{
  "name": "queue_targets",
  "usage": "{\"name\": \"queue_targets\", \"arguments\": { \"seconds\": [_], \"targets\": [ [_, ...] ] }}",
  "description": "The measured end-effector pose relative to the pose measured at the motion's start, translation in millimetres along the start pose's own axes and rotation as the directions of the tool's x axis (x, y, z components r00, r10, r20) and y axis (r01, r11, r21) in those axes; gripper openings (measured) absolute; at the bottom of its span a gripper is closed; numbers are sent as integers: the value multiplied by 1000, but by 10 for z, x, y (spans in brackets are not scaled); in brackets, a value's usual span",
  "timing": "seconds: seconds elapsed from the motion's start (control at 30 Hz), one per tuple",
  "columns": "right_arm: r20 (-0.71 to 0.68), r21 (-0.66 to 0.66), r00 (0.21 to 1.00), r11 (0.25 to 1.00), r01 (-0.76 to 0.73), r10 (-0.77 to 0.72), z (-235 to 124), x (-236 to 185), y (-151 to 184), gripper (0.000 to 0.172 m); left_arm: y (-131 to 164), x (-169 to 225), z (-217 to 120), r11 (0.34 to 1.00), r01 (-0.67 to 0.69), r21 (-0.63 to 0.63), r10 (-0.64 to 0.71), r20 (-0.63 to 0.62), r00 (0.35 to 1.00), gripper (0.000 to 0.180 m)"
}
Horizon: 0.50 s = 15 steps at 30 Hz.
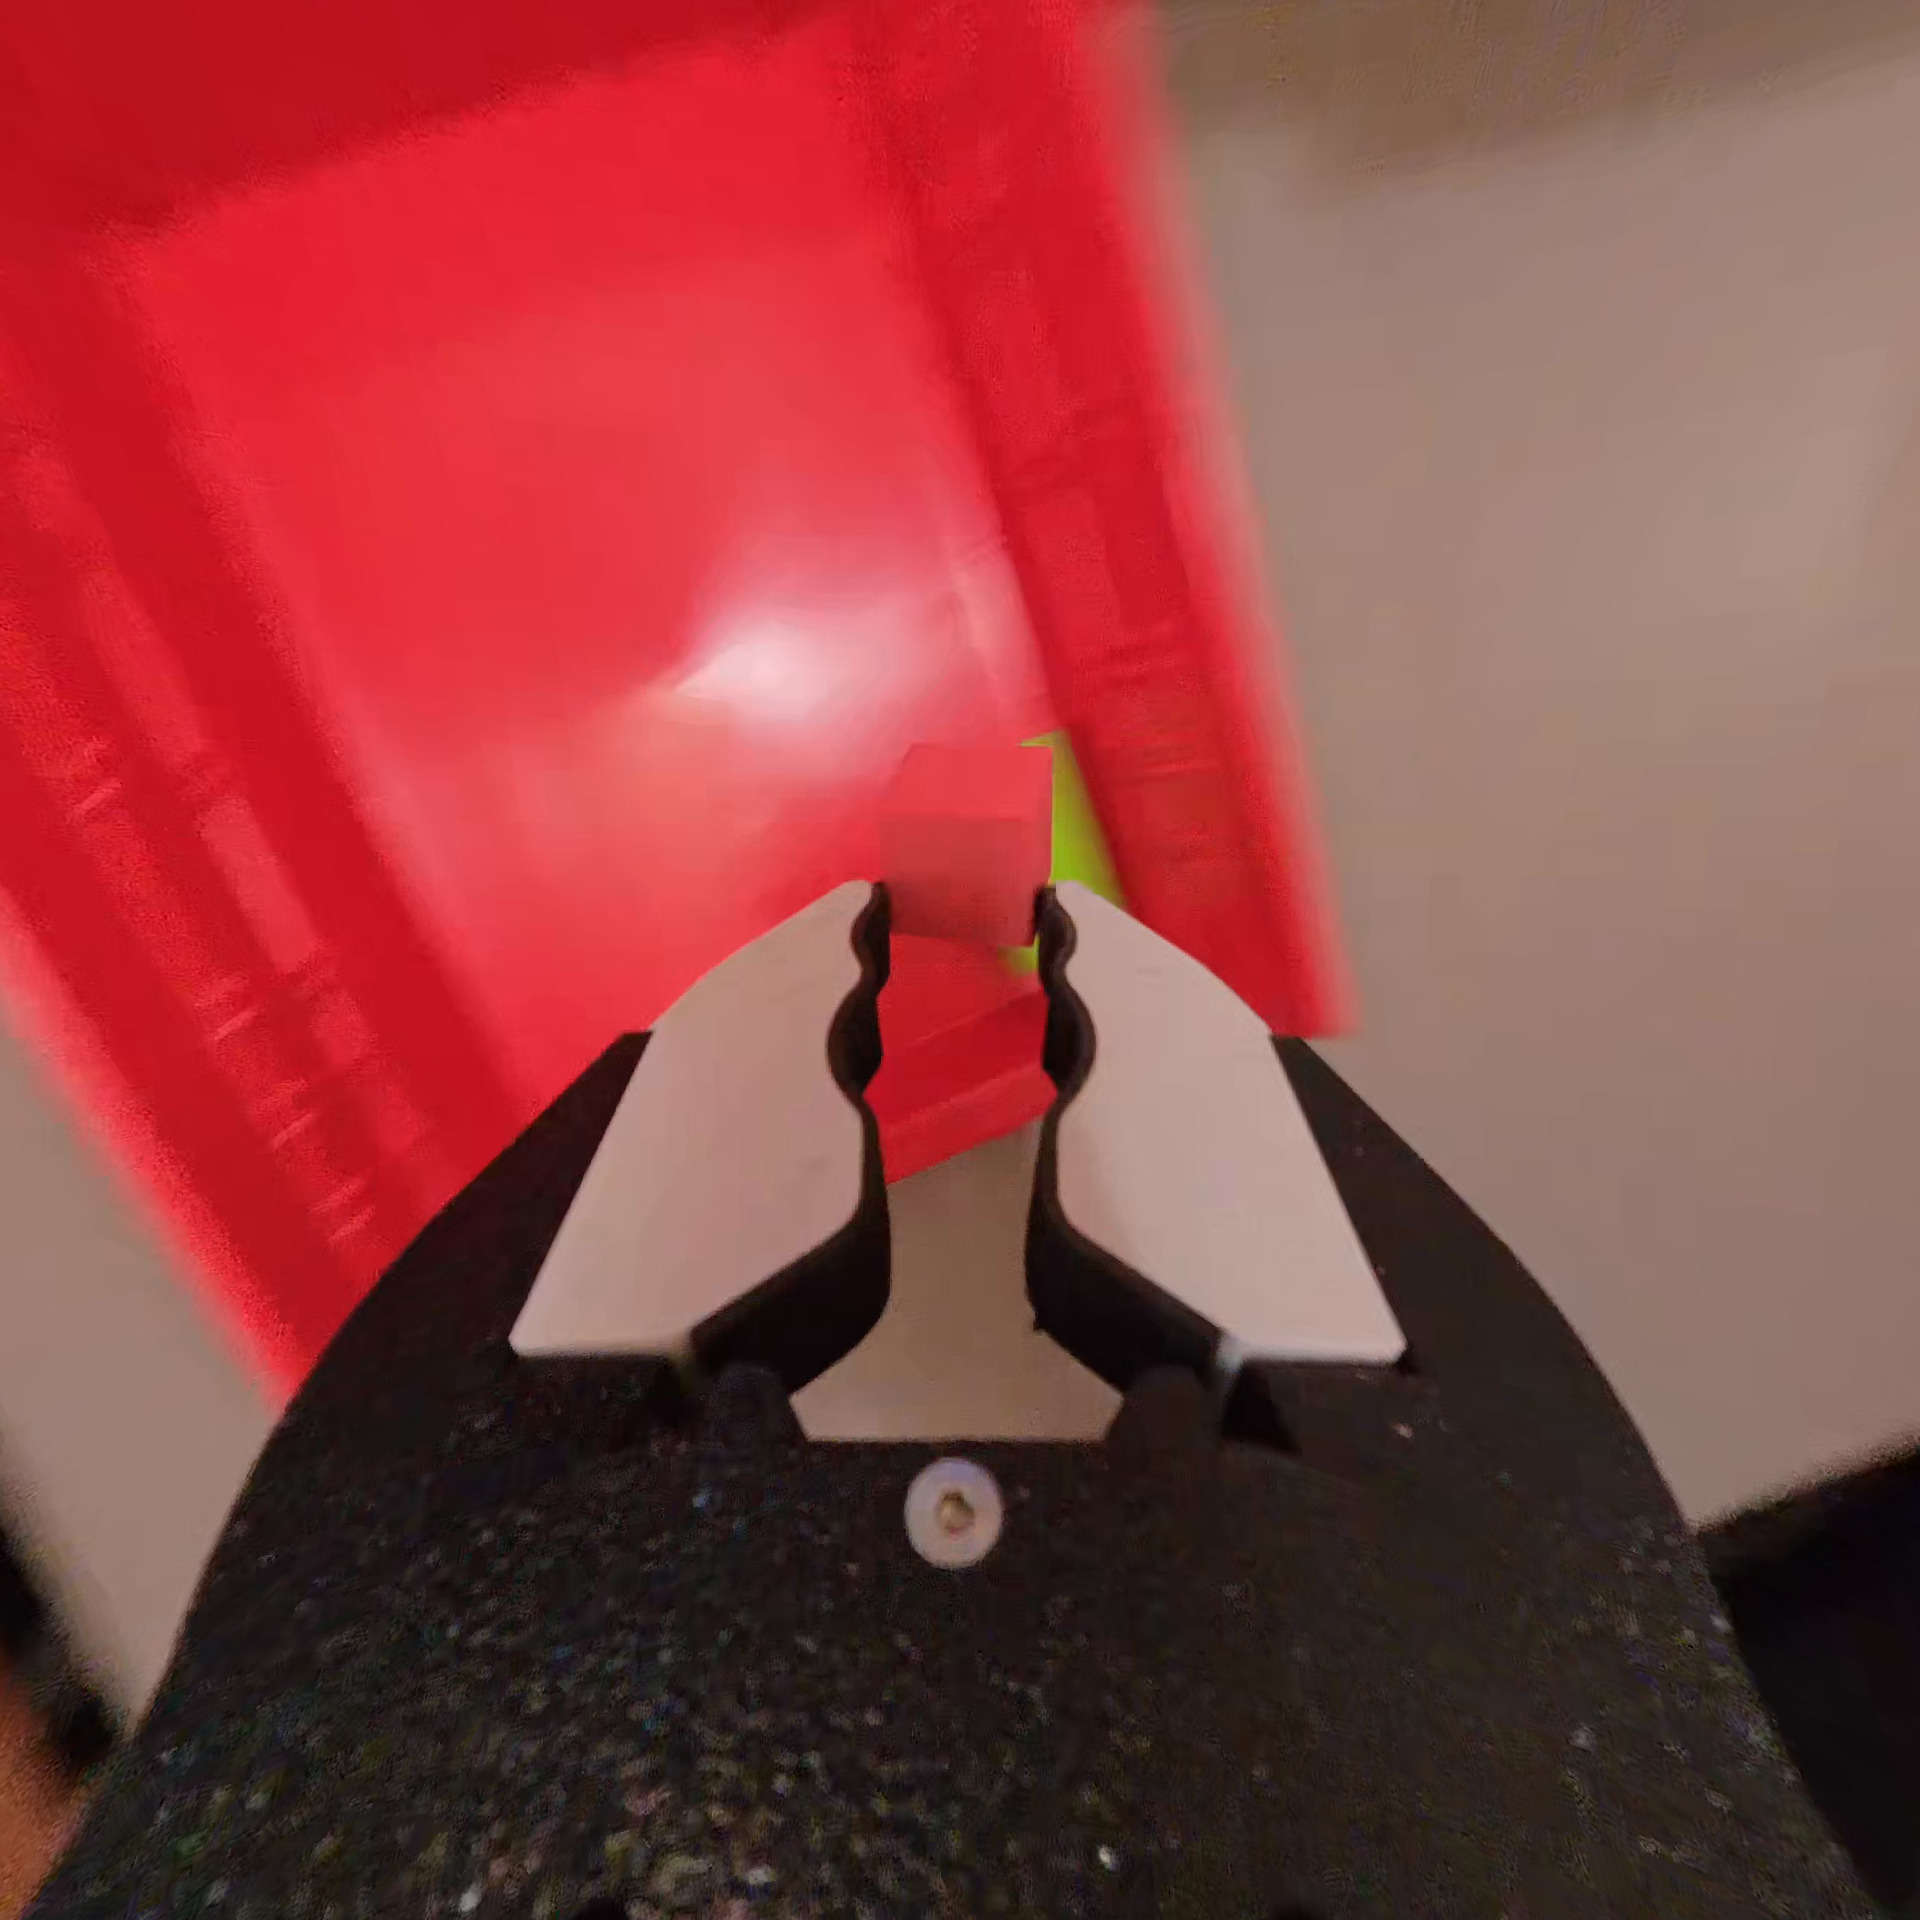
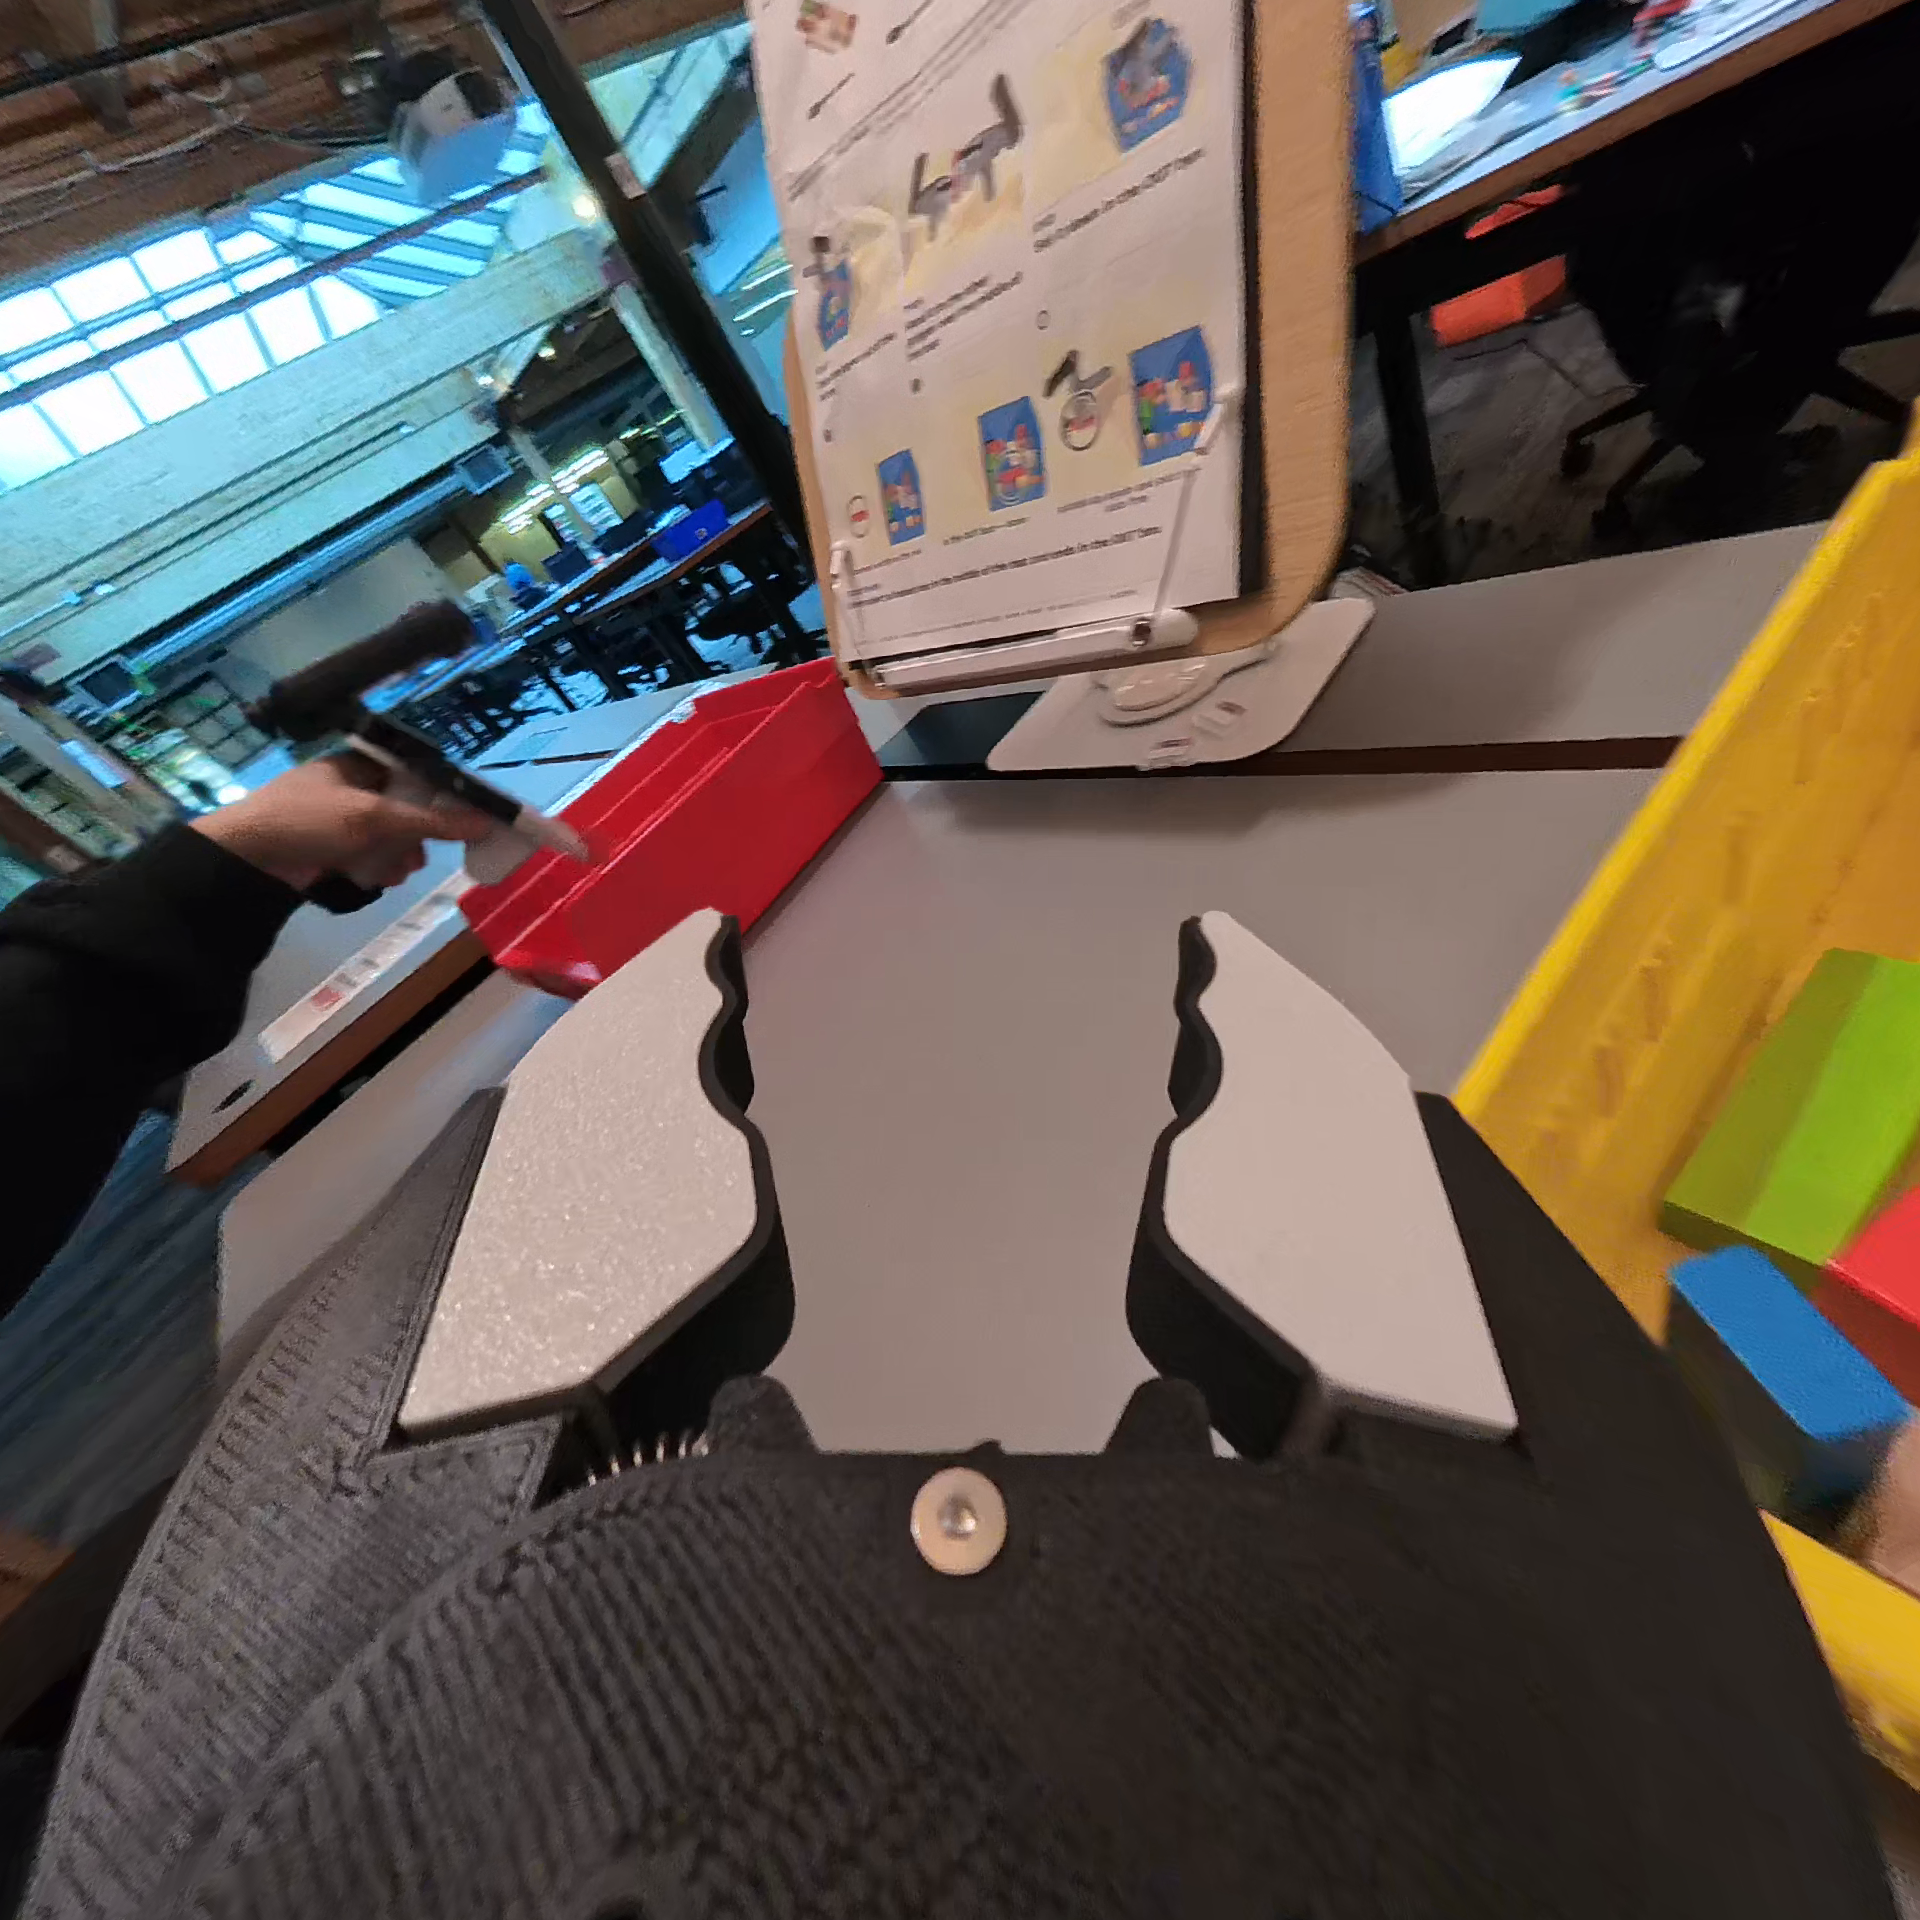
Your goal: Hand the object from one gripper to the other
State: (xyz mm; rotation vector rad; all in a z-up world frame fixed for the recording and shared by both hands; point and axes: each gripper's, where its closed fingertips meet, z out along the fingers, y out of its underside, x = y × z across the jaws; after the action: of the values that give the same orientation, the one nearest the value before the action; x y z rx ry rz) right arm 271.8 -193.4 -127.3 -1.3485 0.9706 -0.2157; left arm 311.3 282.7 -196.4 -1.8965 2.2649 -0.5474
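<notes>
In the left wrist view, my left gripper (image 1: 961, 904) reaches into a red bin (image 1: 520, 416). Its two pads press on the sides of a small red cube (image 1: 961, 831) at the fingertips. A lime-green block (image 1: 1075, 831) lies just behind the cube, against the bin wall. In the right wrist view, my right gripper (image 2: 956, 935) is wide open and empty above the grey table (image 2: 1039, 883). The left gripper (image 2: 499, 831) shows far off to the left, in a person's hand, dipping into the red bin (image 2: 707, 821).
A yellow bin (image 2: 1714, 883) stands at the right and holds a green block (image 2: 1829, 1101), a blue block (image 2: 1766, 1340) and a red block (image 2: 1881, 1278). An instruction sheet on a stand (image 2: 1039, 343) stands at the table's far side.
</notes>
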Motion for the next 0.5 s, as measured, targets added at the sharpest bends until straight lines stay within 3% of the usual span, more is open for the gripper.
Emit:
{"name": "queue_targets", "arguments": {
  "seconds": [0.07,0.13,0.3,0.4,0.5],
  "targets": [
    [68,-5,998,1000,2,-1,58,-138,18,77,-198,615,-263,980,-70,186,112,-227,967,26],
    [161,3,987,1000,-1,1,121,-332,26,74,-264,1151,-521,928,-145,343,267,-340,902,26],
    [442,25,895,997,-70,52,250,-972,49,68,-60,2380,-897,747,-251,615,600,-462,653,26],
    [567,-9,820,996,-94,82,291,-1320,118,62,146,2905,-907,683,-275,677,697,-490,524,26],
    [607,-26,794,1000,-10,24,308,-1521,220,53,310,3265,-893,634,-294,715,756,-493,431,26]
  ]
}}
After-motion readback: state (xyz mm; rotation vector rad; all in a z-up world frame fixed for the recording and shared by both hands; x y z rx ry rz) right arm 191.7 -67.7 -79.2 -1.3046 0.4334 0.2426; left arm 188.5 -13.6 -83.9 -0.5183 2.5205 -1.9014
